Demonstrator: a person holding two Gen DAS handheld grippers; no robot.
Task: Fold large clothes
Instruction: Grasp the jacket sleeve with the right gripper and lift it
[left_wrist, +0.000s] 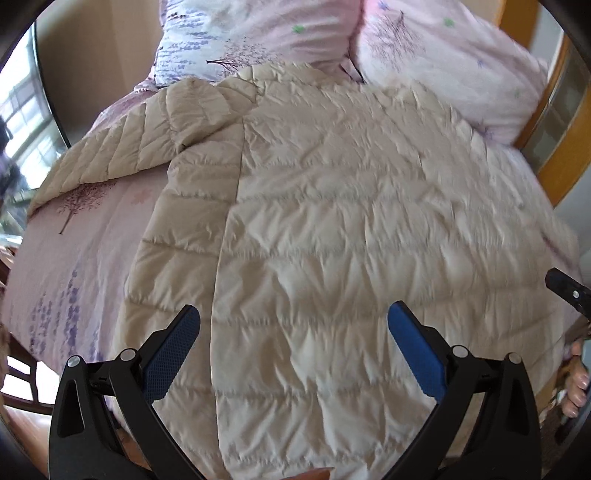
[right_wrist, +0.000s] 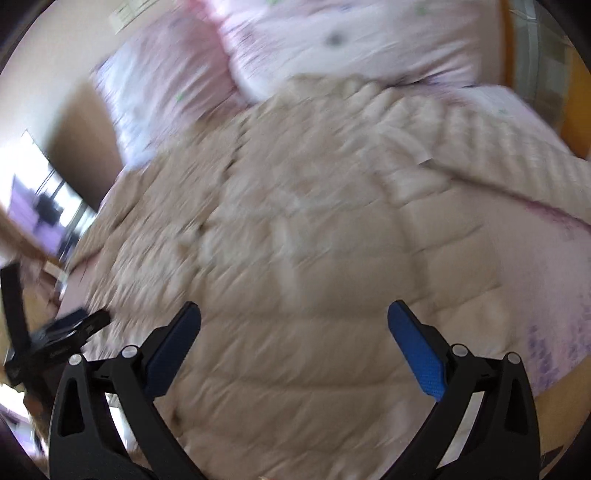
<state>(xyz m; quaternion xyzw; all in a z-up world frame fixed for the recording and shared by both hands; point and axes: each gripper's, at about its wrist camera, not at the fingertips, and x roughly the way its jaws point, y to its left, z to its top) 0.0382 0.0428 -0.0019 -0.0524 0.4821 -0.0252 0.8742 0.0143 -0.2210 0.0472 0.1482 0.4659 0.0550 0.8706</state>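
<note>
Beige quilted jacket (left_wrist: 325, 229) lies spread flat on a bed w/ pink floral sheet (left_wrist: 74, 258), filling most of both views. One sleeve (left_wrist: 122, 147) runs out toward 10 o'clock; pillows (left_wrist: 443, 62) sit at 12 to 1. Left gripper (left_wrist: 293, 325) hovers over the jacket's lower part, jaws wide, nothing btwn them. Right gripper (right_wrist: 293, 325) likewise spread and empty (right wrist view badly blurred). No containers visible.
</note>
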